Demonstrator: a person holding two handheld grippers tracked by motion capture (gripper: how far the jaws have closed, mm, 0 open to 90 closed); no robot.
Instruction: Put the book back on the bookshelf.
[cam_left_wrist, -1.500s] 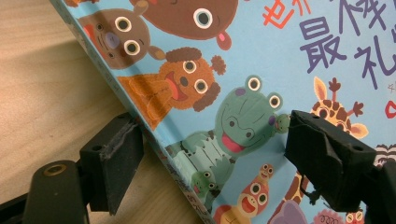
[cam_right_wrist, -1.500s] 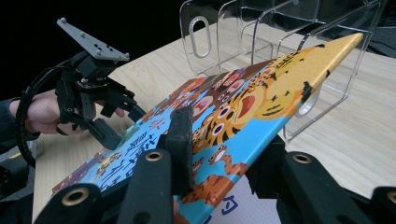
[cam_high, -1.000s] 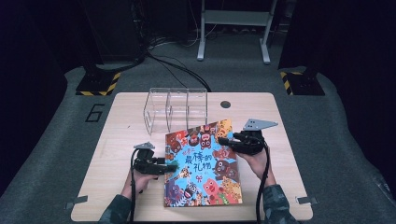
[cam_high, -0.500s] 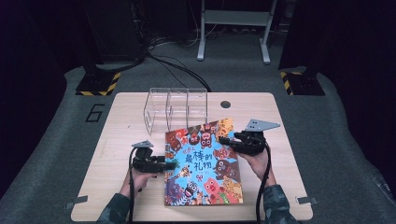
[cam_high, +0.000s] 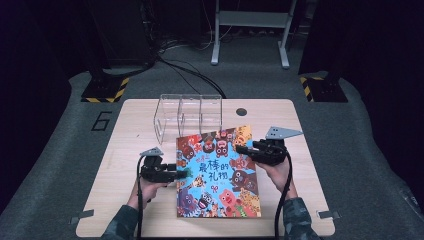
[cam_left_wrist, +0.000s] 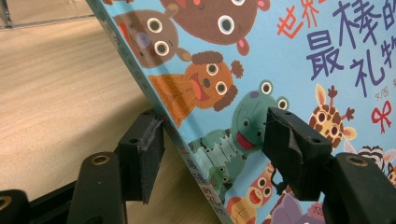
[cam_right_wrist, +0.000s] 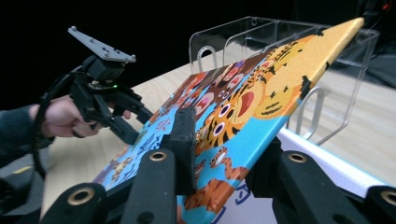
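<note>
- High view: picture book (cam_high: 218, 172) lies on the table (cam_high: 125, 150), cover up, top edge near the clear acrylic organizer (cam_high: 189, 116). Left hand-held gripper (cam_high: 172, 173) sits at the book's left (spine) edge, right hand-held gripper (cam_high: 244, 149) at its upper right edge. Judgement: step in hand = getting both grips on the book to raise it, prob. toward an organizer slot. Keep both hands level w/ each other so the book doesn't twist.
- Left gripper view: left hand-held gripper (cam_left_wrist: 212, 140) straddles the spine edge; one jaw under the edge by the table, other over the cover near the green frog. Jaws have just been closing w/ the book between them; the lower pad seems to touch the edge, the upper pad's contact I can't confirm. Tip: finish the squeeze before any lift, bite deeper than the very edge so it can't slip out.
- Right gripper view: right hand-held gripper (cam_right_wrist: 229, 140) pinches the book's (cam_right_wrist: 243, 107) edge, one jaw on the cover, other beneath; that side is tilted up off the table, corner toward the organizer (cam_right_wrist: 336, 84). Left hand-held gripper (cam_right_wrist: 140, 122) shows farther off at the opposite edge. Tip: hold the pinch steady, wait for the left grip, then stand the book upright and line its edge w/ a slot.
</note>
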